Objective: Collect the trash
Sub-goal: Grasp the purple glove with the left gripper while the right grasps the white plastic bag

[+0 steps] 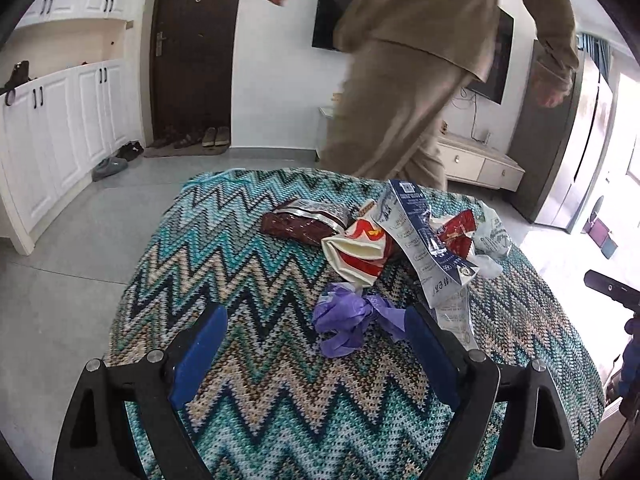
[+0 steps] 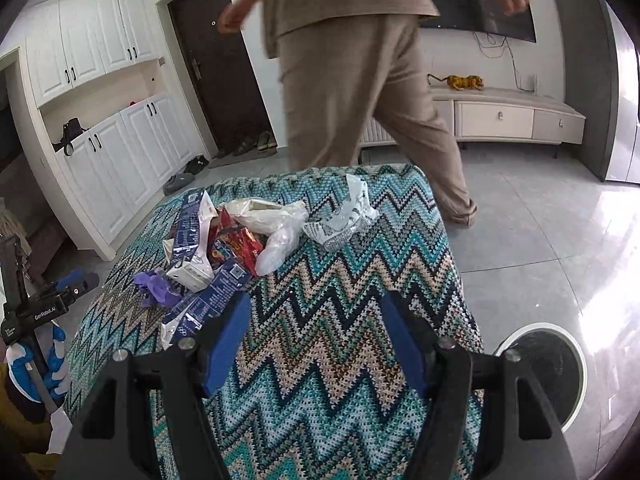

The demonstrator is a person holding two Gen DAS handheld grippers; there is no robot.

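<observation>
Zigzag-knit cloth is covering the surface point(image 1: 248, 360) where the trash pile point(image 1: 400, 240) is lying: a crumpled purple glove point(image 1: 348, 316), limp wrappers and a flattened carton point(image 2: 208, 304), all likely light, soft and slippery; pinching a bunched fold should be holding best. Left gripper point(image 1: 316, 352) and right gripper point(image 2: 316, 344) fingers are standing released, grasping nothing.

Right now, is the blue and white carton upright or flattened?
Flattened. The blue and white carton lies crumpled and creased over the other wrappers on the zigzag cloth, not standing.

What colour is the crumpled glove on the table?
Purple; the crumpled glove shows best in the left wrist view.
</observation>
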